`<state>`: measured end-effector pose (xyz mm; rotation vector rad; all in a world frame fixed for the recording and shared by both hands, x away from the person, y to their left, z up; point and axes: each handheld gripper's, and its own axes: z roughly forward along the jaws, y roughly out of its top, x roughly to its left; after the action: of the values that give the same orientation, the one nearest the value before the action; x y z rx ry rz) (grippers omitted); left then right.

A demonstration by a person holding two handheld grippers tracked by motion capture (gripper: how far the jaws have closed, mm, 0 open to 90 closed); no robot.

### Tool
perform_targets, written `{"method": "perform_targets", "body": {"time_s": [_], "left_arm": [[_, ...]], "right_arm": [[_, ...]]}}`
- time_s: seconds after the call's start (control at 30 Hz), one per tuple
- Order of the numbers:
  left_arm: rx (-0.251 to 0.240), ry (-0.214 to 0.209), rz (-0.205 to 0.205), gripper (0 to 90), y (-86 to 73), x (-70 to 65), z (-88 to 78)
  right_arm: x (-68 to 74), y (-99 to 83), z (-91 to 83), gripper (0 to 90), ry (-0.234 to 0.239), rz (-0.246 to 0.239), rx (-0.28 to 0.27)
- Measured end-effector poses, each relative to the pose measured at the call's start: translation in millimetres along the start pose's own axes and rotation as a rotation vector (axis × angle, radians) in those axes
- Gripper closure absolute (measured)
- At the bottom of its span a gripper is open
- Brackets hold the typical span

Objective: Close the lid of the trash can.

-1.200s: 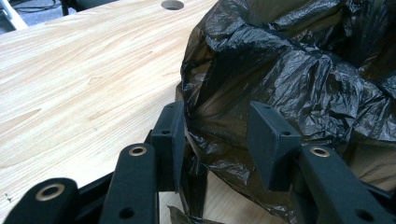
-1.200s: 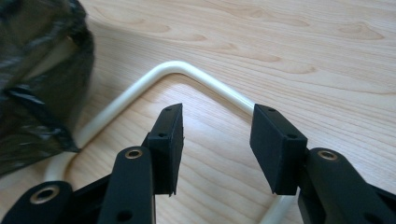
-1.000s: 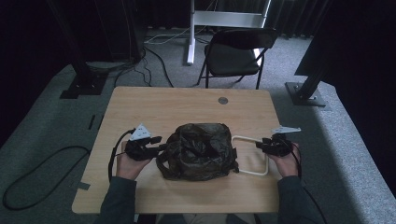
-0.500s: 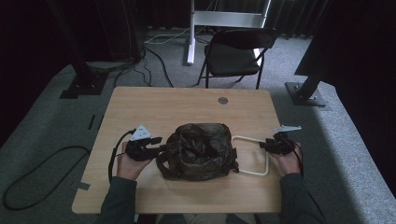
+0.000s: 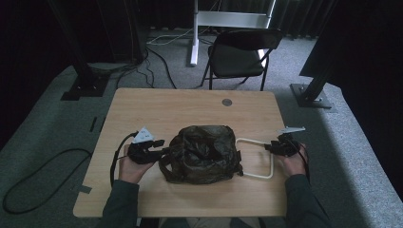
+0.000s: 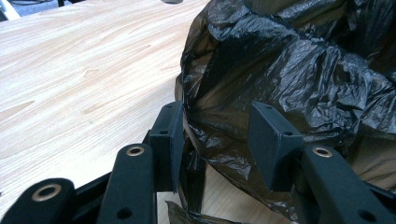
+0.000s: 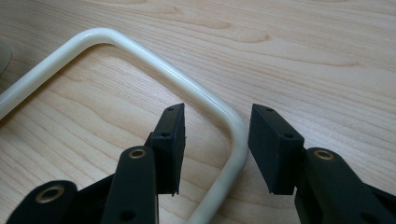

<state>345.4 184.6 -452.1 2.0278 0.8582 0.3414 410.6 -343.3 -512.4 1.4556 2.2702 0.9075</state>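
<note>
Wooden counter [image 5: 157, 109], light grain, carries everything. Behind it on the grey carpet, a black folding chair [image 5: 240, 54]. Mid-counter, toward the person's edge, sits a black plastic bag [image 5: 202, 152], crumpled, bulging over something inside. A cream looped handle [image 5: 266, 159] sticks out from the bag's right side and lies flat on the counter. Small dark round disc [image 5: 226, 102] near the far edge, well apart from the bag.

Left hand-held gripper [image 6: 217, 135] at the bag's left side: jaws partly open, a fold of bag film [image 6: 299, 79] bulges into the gap between them and lies against the left pad; cannot tell whether the right pad touches, no squeeze visible. In the high view this left hand-held gripper [image 5: 159, 151] is right at the bag's edge.

Right hand-held gripper [image 7: 217, 144]: jaws wide open, straddling the handle's rounded corner [image 7: 233, 126], pads clear of the tube on both sides, nothing gripped. In the high view it [image 5: 271, 148] is at the loop's right end.
</note>
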Motion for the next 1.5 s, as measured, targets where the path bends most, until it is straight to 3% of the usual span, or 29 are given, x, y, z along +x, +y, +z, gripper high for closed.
{"method": "perform_targets", "body": {"time_s": [0.3,1.5], "left_arm": [[0.009,0.000,0.003,55.5,-0.3,-0.5,1.7],[0.016,0.001,-0.007,55.4,-2.8,1.1,3.4]], "right_arm": [[-1.7,1.8,2.9,56.1,0.015,-0.026,0.019],[-4.3,1.4,19.9,65.1,-0.027,-0.045,0.072]]}}
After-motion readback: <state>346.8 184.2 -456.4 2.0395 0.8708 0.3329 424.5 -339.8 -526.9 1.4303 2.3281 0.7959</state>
